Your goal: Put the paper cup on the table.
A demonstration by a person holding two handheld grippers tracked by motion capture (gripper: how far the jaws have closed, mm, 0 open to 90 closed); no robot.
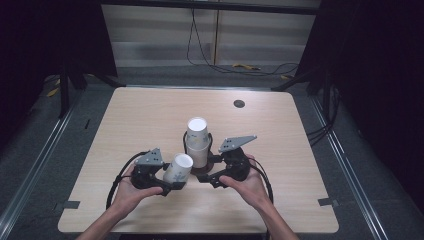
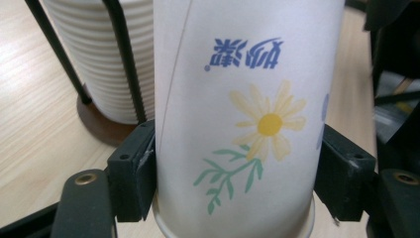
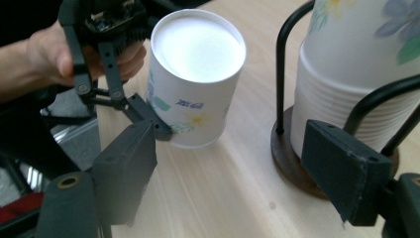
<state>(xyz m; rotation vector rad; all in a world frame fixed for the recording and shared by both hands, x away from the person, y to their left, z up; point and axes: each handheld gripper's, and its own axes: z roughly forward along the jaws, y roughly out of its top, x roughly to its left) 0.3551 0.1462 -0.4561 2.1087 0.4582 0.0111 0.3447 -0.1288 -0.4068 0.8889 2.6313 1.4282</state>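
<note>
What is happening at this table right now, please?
A person works with two hand-held grippers at a wooden table. The left gripper has its jaws shut on a single paper cup, which is upside down and tilted. Beside it, a stack of cups stands in a black wire holder on a round base. The right gripper is near the holder's base with its jaws open, holding nothing.

1. The right tongs (image 3: 237, 173) stand open over the bare tabletop (image 3: 218, 198), nothing between the jaws.
2. At far left, the left tongs (image 3: 148, 119) clamp an upside-down paper cup (image 3: 193, 84) with a flower print.
3. At right, a stack of cups (image 3: 346, 89) sits in a black wire holder (image 3: 282, 64) on a round brown base.
</note>
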